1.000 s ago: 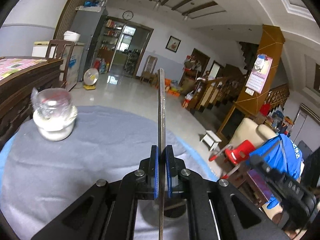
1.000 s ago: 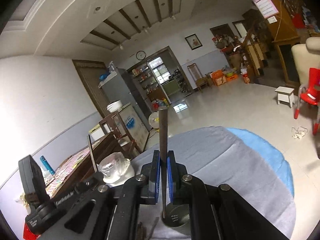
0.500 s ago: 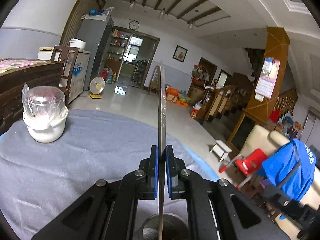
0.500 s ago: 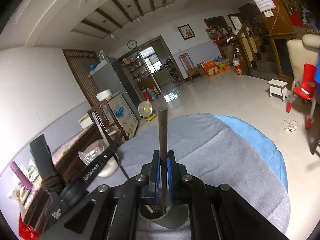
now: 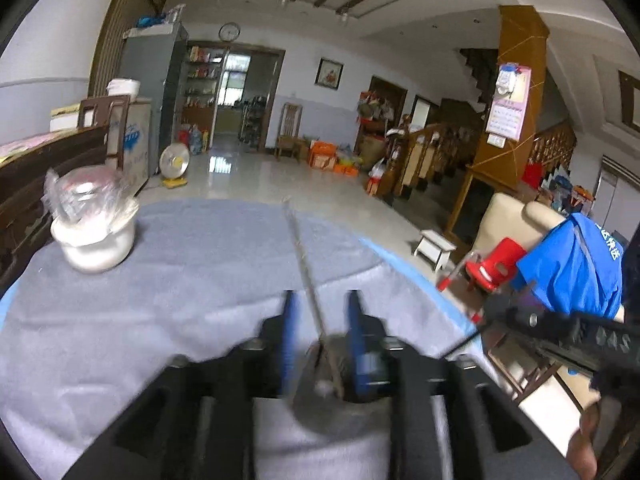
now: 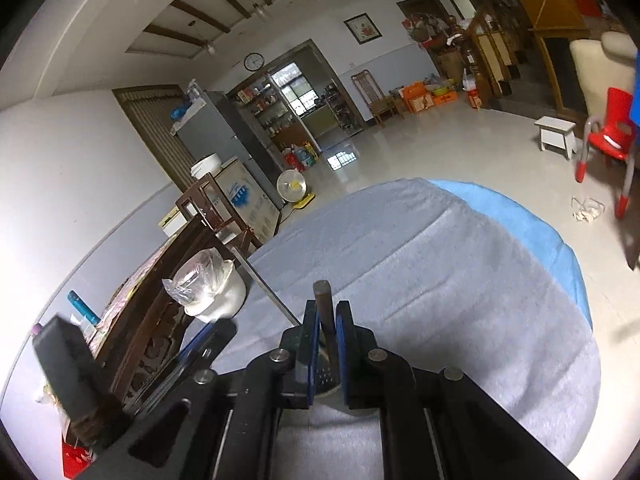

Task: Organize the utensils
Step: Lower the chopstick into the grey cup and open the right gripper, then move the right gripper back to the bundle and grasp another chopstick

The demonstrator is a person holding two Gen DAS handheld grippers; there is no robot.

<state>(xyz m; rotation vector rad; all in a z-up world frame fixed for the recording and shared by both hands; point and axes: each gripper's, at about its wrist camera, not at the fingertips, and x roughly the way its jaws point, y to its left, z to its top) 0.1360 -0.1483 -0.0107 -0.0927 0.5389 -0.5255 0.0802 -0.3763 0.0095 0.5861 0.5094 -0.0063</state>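
the left hand-held gripper is showing blurred in its own view, its blue-padded jaws standing well apart with nothing pinched between them. a thin flat silver metal utensil is leaning tilted in the gap, touching neither pad as far as the smear allows telling, its lower end sitting down in a round grey metal cup on the grey cloth-covered round worktop. the cup is mostly hidden behind the jaws and the black gripper body, so only part of its rim and a blur of its inside are showing, and which kind of utensil the strip is cannot be made out. in the right wrist view, the right hand-held gripper is holding its jaws nearly closed around a dark round-ended utensil handle, which is standing upright; the pads seem to be pressing on it, though the contact itself is hard to see. its lower part is disappearing between the jaws toward the same cup, of which only a sliver is visible. a white ceramic jar covered with clear plastic wrap is sitting well apart on the far left of the worktop. at the lower right edge of the left view, a fingertip is being cut off by the frame.
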